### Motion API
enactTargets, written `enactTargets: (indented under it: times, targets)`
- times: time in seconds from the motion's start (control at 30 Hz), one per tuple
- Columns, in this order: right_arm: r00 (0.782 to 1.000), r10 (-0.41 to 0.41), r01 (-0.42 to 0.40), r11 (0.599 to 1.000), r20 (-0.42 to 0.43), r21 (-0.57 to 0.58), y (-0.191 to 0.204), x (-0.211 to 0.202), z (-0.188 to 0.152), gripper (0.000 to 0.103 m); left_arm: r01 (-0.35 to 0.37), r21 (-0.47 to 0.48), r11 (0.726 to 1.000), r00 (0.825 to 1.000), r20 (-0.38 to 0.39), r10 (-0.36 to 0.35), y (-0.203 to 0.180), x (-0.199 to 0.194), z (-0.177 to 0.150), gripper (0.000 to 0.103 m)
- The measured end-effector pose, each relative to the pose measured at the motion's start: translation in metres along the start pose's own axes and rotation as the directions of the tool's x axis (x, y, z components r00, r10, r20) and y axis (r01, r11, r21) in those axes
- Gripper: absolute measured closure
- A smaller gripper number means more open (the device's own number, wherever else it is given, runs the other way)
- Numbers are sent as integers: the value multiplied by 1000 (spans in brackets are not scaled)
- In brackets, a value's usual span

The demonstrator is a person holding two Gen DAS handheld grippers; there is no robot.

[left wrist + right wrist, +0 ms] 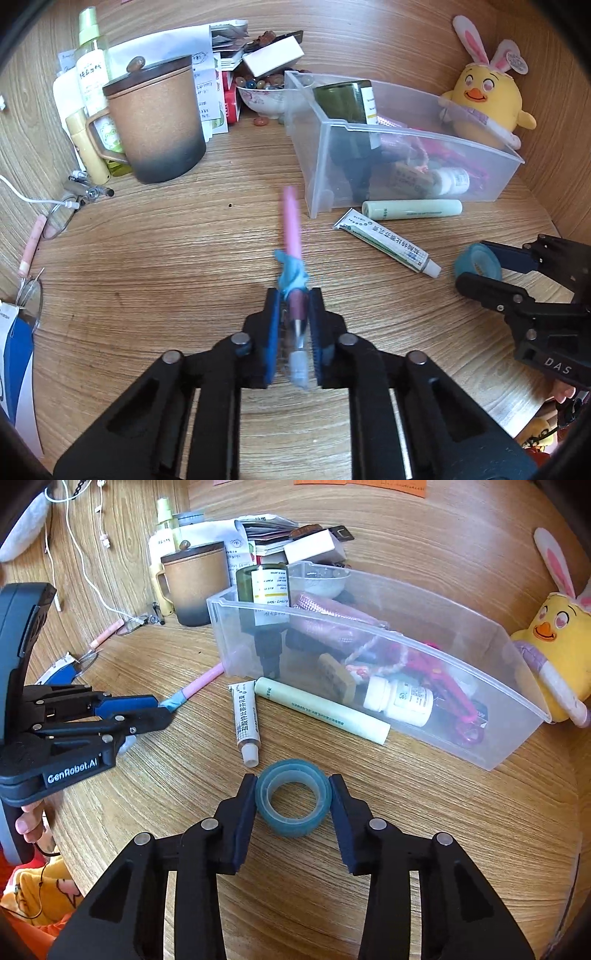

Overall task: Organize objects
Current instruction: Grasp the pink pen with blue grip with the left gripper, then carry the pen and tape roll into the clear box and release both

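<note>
My left gripper (293,295) is shut on a pink pen (291,221) wrapped with blue tape, which sticks out forward over the wooden desk. The right wrist view shows that same gripper (164,709) at the left with the pen (203,681) pointing toward a clear plastic bin (369,627). My right gripper (293,779) is shut on a blue tape roll (291,825) lying flat on the desk, one pad against each side. In the left wrist view that gripper (474,266) and the roll (476,256) are at the right. The bin (406,129) holds a green bottle, pink rope and a white pill bottle.
An ointment tube (245,720) and a pale green tube (321,709) lie in front of the bin. A lidded brown mug (159,122), a bowl of beads (262,96) and stacked papers stand at the back. A yellow plush chick (487,99) leans at the right. Glasses and a cable lie left.
</note>
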State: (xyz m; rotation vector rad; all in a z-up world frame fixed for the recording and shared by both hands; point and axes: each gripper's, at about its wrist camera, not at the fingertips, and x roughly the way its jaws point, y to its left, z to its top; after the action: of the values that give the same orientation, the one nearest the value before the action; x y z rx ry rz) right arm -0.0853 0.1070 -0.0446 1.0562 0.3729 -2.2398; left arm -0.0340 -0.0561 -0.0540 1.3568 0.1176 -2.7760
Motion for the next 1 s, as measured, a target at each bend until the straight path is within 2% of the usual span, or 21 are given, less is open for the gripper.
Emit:
enactTargets:
  times: [0.23, 0.37, 0.83, 1.0]
  targets:
    - [999, -11, 9, 999, 37, 42, -12, -13, 0, 67, -6, -22, 1000, 1000, 19, 6, 6, -6, -4, 90]
    - [998, -15, 10, 997, 61, 71, -20, -21, 2, 67, -10, -48, 999, 998, 63, 13, 15, -19, 0, 90]
    - [989, -43, 26, 992, 140, 122, -38, -43, 12, 68, -4, -53, 999, 983, 183, 13, 15, -56, 16, 90]
    - [985, -54, 32, 991, 165, 132, -44, -49, 16, 68, -6, -53, 999, 973, 232, 18, 17, -74, 22, 90]
